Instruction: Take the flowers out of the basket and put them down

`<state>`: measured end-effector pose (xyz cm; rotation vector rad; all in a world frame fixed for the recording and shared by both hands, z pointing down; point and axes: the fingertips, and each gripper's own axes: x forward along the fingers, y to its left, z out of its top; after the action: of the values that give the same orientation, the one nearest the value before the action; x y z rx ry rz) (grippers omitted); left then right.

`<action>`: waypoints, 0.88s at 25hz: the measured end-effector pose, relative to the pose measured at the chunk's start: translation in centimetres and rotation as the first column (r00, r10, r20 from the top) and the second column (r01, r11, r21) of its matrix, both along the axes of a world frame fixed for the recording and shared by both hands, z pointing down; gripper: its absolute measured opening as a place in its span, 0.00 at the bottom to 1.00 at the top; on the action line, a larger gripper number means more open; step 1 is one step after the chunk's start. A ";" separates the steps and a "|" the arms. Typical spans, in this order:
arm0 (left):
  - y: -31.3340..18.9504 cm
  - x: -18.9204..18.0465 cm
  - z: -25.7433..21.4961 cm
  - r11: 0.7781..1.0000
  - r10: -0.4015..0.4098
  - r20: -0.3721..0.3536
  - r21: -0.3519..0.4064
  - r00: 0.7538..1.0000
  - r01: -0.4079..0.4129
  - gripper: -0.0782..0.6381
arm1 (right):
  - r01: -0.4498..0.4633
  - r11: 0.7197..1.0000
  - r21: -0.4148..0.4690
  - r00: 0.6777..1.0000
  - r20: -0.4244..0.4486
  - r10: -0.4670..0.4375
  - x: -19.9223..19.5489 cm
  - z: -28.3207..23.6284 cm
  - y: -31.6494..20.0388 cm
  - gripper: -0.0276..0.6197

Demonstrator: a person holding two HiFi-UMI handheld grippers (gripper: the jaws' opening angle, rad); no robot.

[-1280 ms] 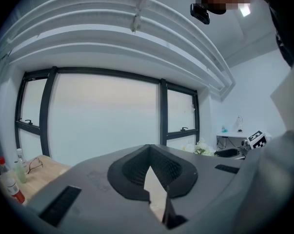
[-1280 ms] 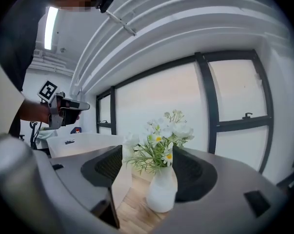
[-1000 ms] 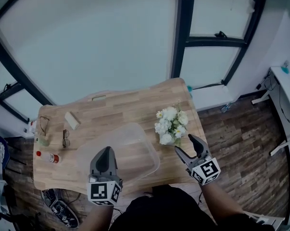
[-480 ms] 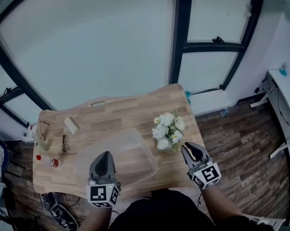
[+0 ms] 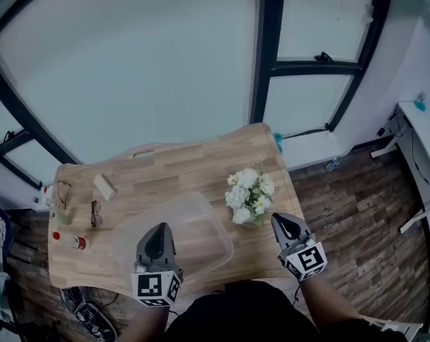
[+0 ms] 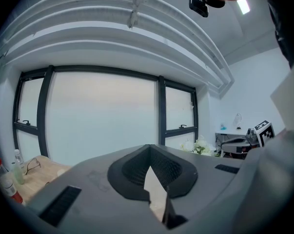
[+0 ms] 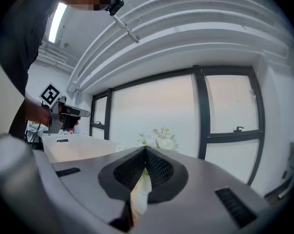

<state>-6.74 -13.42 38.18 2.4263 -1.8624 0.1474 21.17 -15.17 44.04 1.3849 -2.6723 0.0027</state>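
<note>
Flowers: I log an upright bunch on the bench, outside the basket, just ahead-left of my right tongs, which have just closed empty; my left tongs, also closed, sit farther off.

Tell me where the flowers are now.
In the head view, the flowers stand on the right side of the table, outside the basket and just to its right.
</note>
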 end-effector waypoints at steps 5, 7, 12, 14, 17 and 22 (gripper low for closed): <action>-0.5 -0.2 0.0 1.000 -0.005 0.001 0.000 1.000 0.005 0.12 | 0.008 1.000 0.010 1.000 -0.005 -0.008 -0.3 0.1 -0.6 0.08; -0.7 -0.4 0.1 1.000 -0.012 0.003 -0.005 1.000 0.012 0.11 | 0.014 1.000 0.015 1.000 -0.008 -0.013 -0.5 0.0 -0.9 0.08; -1.0 -0.2 0.1 1.000 -0.012 0.004 -0.001 1.000 0.012 0.11 | 0.017 1.000 0.023 1.000 -0.001 -0.017 -0.7 -0.2 -1.4 0.08; -1.3 -0.2 0.1 1.000 -0.011 0.005 -0.001 1.000 0.011 0.12 | 0.016 1.000 0.024 1.000 -0.001 -0.016 -0.7 -0.2 -1.7 0.08; -1.5 -0.3 0.2 1.000 -0.014 0.005 0.000 1.000 0.014 0.12 | 0.016 0.999 0.030 1.000 -0.007 -0.016 -0.7 -0.3 -2.0 0.08; -1.5 0.1 0.4 1.000 -0.005 0.000 -0.002 1.000 0.006 0.11 | 0.008 0.999 0.040 1.000 -0.012 -0.007 -0.4 -0.4 -2.1 0.08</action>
<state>-6.65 -14.91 38.63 2.4196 -1.8678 0.1492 20.73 -17.26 43.67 1.3822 -2.6823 -0.0604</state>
